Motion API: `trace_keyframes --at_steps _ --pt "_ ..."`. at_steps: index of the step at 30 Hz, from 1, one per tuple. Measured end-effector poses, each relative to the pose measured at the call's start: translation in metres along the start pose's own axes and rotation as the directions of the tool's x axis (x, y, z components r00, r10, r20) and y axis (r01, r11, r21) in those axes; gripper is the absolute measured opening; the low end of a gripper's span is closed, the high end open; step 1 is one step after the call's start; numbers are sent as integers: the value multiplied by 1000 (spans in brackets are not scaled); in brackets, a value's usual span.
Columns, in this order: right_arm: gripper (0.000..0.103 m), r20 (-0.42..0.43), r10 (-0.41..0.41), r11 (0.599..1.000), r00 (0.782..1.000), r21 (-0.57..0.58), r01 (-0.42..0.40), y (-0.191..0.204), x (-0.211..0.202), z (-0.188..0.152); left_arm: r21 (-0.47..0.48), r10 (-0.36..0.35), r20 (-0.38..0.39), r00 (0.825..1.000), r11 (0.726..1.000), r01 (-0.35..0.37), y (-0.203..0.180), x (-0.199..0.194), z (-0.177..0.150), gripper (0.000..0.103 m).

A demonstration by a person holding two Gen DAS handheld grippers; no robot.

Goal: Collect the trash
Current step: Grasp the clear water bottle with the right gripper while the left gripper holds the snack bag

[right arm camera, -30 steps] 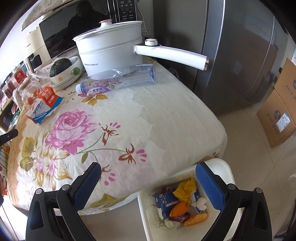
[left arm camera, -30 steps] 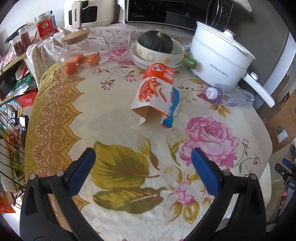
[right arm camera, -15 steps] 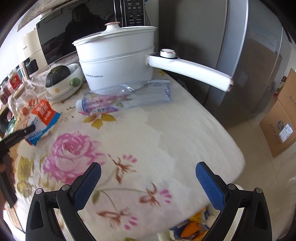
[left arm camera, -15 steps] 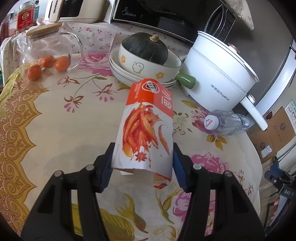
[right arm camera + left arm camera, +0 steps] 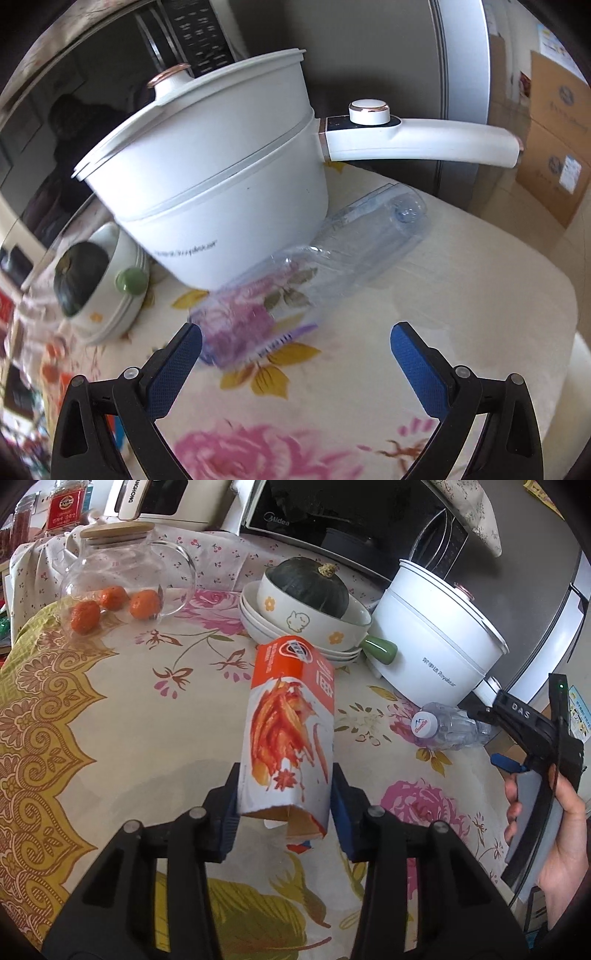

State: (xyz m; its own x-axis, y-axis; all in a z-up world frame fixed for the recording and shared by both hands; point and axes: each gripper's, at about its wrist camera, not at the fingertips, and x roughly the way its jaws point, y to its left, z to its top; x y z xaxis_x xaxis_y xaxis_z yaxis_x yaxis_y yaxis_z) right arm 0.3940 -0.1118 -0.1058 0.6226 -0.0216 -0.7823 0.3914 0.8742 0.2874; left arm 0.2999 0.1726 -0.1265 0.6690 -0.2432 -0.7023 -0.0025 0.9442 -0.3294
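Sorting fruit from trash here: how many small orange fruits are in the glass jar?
3, all low in the glass jar at the table's far left: one nearest the edge, one behind it, one to their right. More may hide behind them.

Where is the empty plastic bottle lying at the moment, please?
In the right wrist view the plastic bottle lies on its side against the white pot, just ahead of the open right gripper.

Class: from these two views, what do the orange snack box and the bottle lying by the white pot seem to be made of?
Orange snack box: probably thin printed cardboard; its torn end shows a brown inner layer. Bottle: clear thin plastic; the tablecloth pattern shows through it.
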Motion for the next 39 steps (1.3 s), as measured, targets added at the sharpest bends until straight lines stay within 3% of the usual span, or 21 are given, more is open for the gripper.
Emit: trace_keyframes --at_steps 6,13,18,22,24,31,36,39 --pt "103 33 -107 994 994 19 106 15 26 10 -1 -3 -9 1000 1000 3 4 -1 -3 46" --pt "103 19 -89 995 996 -38 89 2 22 9 10 -4 -21 1000 1000 5 -2 -3 -4 46" --pt "103 -40 -105 990 994 -98 101 -18 11 13 17 -11 -35 999 1000 11 -9 -7 -7 46" --pt "103 -132 -81 994 988 60 90 -39 21 27 -3 -17 -36 999 1000 16 -11 -13 -10 46" --pt "103 -137 -70 989 988 121 86 -40 25 27 -8 -17 -32 999 1000 16 -10 -17 -11 46" --pt "103 -88 -69 982 994 169 84 -9 49 24 -22 -27 -37 999 999 26 -5 -12 -8 46" --pt "103 -141 -21 979 990 196 49 -5 78 20 -34 -33 -36 999 999 32 1 -8 -5 46" --pt "102 -122 -67 989 990 126 83 1 80 15 -48 -38 -38 999 998 36 4 -8 -5 46"
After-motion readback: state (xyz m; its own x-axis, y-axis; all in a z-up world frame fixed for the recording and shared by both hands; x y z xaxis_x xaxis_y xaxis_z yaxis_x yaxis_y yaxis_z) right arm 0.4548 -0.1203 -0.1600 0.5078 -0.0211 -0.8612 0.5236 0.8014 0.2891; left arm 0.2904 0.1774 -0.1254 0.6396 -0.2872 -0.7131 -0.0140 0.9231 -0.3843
